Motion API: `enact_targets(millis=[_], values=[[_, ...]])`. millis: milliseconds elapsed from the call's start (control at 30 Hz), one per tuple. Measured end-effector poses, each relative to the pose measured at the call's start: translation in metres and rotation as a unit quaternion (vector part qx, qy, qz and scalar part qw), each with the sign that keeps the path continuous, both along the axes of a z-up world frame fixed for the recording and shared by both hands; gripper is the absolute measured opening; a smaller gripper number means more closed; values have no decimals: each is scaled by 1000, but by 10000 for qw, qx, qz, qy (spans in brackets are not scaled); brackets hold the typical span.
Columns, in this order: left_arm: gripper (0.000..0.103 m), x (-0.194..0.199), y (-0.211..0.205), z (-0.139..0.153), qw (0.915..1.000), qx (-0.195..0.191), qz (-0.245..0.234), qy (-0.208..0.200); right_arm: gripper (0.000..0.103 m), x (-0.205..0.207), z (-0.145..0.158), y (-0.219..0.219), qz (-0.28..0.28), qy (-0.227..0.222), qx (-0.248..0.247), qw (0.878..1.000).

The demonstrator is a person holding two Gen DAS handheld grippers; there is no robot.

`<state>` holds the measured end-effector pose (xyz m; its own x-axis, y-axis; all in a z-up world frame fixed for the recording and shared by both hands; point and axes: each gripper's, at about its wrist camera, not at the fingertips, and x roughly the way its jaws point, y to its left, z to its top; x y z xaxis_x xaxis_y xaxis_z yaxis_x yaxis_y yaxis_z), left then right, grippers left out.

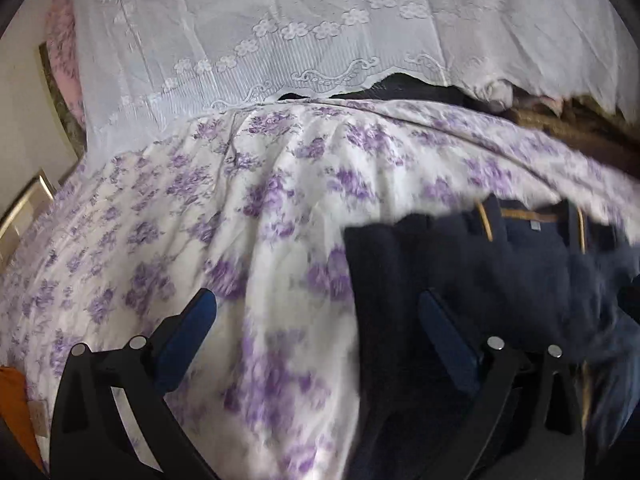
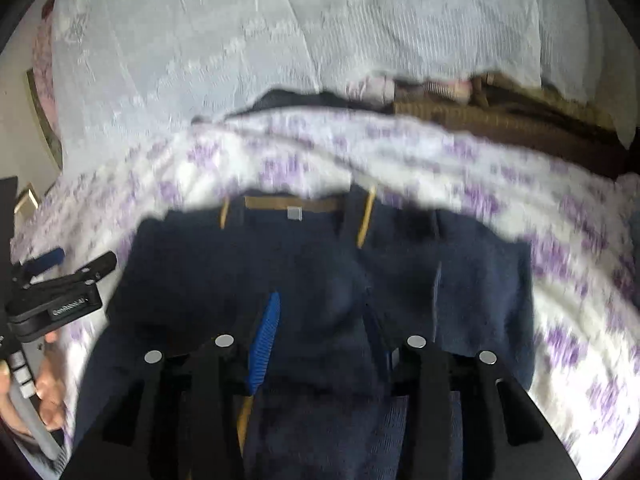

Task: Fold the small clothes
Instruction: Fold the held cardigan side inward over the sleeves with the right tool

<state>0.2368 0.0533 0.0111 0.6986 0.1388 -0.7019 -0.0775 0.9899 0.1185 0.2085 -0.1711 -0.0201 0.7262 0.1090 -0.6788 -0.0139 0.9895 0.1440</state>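
Navy garment (image 2: pixel 320 280) is lying on the flowered bed (image 1: pixel 200 200), folding apparently underway. Left tongs (image 1: pixel 316 312) are gaping empty; right tongs (image 2: pixel 320 340) are hovering parted, needing an edge grasp next.

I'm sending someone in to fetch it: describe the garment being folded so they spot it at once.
Start at the bedspread, white with purple flowers, spread below a white lace cloth. On it lies a navy blue garment, the only dark piece there, with tan trim and a small grey label at its neckline.
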Motion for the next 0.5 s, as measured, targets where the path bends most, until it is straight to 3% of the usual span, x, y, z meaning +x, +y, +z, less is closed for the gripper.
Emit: enact_targets(millis=[67, 133, 167, 200, 300, 367, 433, 500], values=[[99, 21, 0, -10, 9996, -160, -37, 237, 54, 20, -11, 2, 161, 322, 293, 9989], [99, 36, -8, -40, 9979, -21, -72, 650, 55, 39, -44, 7, 325, 911, 354, 9947], [99, 39, -12, -50, 9968, 98, -107, 786, 55, 37, -48, 12, 360, 713, 114, 9967], [99, 34, -14, -44, 9979, 198, -87, 610, 55, 35, -44, 22, 371, 665, -286, 9967], [99, 11, -17, -17, 9994, 218, -226, 142, 57, 17, -18, 40, 510, 146, -449, 9976], [99, -1, -23, -11, 9986, 112, -497, 137, 61, 14, -18, 53, 598, 217, -817, 9946], [99, -3, -38, -24, 9960, 378, -707, 406, 66, 16, -39, 62, 633, 524, -1101, 9905], [99, 2, -49, -47, 9924, 767, -743, 618, 72, 15, -49, 56, 566, 519, -988, 9921]])
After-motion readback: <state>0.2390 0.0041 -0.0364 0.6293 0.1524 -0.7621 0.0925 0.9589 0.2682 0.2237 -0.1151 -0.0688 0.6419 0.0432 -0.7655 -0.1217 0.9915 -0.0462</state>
